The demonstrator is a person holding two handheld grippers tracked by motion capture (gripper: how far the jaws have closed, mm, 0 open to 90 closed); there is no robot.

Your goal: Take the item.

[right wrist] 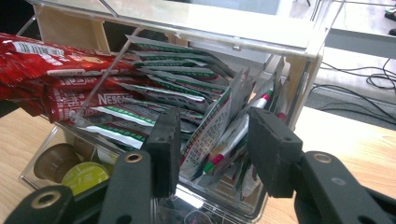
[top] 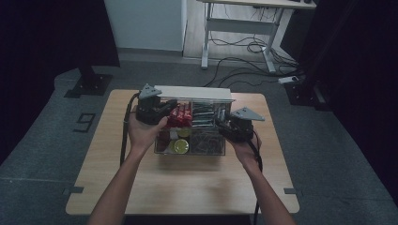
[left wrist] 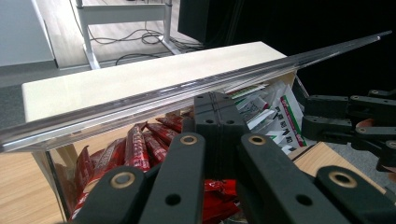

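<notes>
Clear box mid table, lid up. Red sachets read "NESCAFE"; green-white sachets to their right, writing too small to read. Pods in near-left compartment. Left tongs pressed together at box's far-left, over red sachets under the lid. Right tongs spread at box's right end, straddling green-white sachets.

Clear glossy plastic organiser box, glossy red sachets, matt wood-look table.
</notes>
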